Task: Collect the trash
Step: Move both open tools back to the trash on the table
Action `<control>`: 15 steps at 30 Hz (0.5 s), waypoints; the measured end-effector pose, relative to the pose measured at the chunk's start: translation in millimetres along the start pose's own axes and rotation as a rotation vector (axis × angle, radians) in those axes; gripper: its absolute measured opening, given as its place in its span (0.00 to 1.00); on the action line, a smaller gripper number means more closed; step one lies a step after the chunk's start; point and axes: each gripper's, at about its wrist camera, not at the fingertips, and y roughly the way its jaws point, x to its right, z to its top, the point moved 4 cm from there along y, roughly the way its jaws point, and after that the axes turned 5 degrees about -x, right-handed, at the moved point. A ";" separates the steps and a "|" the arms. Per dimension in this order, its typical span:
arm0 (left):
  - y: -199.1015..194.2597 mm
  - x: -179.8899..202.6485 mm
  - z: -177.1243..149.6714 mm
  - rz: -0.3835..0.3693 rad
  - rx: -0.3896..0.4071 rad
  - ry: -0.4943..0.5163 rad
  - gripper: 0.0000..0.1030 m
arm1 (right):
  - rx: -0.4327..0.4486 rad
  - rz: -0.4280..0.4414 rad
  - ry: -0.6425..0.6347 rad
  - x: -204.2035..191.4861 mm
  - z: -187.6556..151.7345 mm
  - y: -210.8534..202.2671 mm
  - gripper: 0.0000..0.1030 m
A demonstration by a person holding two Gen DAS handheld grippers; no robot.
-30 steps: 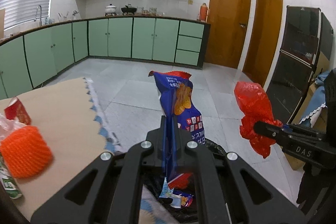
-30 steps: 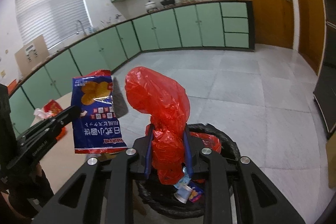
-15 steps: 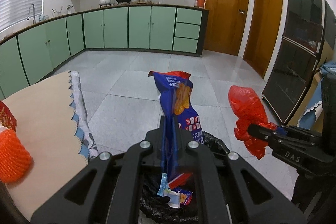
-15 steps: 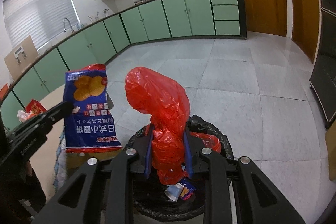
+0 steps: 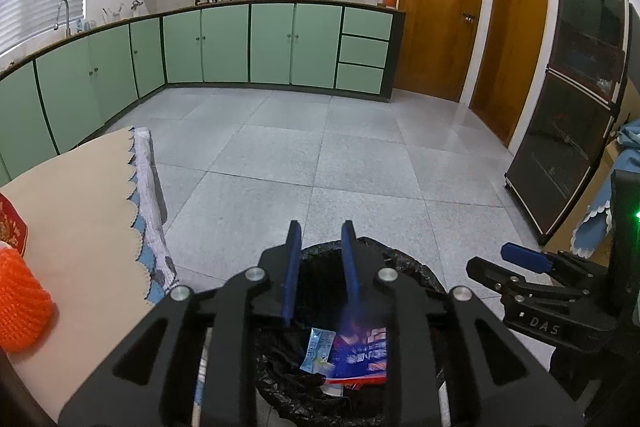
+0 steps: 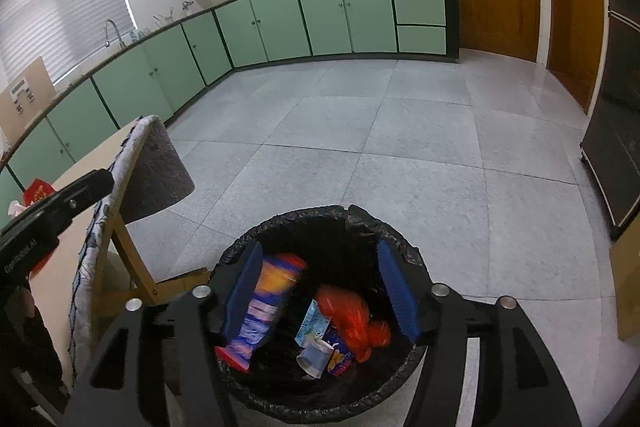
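Left-wrist view: both claws (image 5: pixel 320 247) (image 6: pixel 318 267) gape empty; right one reads "DAS" (image 5: pixel 544 327).

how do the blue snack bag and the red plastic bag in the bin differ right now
The blue snack bag is a flat printed packet, standing steeply on end against the left wall of the bin; the red plastic bag is plain, crumpled into a lump and sits lower, toward the right. The snack bag shows print and orange pictures; the red bag has none. Both are blurred, inside the black-lined bin, and free of the open left gripper and open right gripper.
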 end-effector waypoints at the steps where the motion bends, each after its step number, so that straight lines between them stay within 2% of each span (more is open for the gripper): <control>1: -2.6 -1.1 0.1 0.000 0.002 -0.004 0.21 | 0.007 -0.004 0.000 -0.7 -0.3 -3.3 0.67; 3: -7.8 -4.3 0.0 0.002 0.008 -0.008 0.26 | 0.020 -0.008 -0.001 -1.9 -0.6 -9.0 0.71; 8: -31.7 -14.0 2.1 0.027 0.056 -0.013 0.56 | 0.063 -0.014 -0.007 -10.5 1.9 -30.5 0.89; 9: -38.7 -17.5 2.1 0.032 0.069 -0.018 0.58 | 0.071 -0.008 -0.006 -13.1 2.4 -35.0 0.92; 11: -52.8 -25.5 1.0 0.045 0.093 -0.027 0.67 | 0.089 0.003 -0.005 -21.0 3.0 -45.3 0.94; 15: -78.6 -42.1 -2.9 0.066 0.126 -0.048 0.74 | 0.116 0.028 -0.013 -37.7 3.6 -59.6 0.94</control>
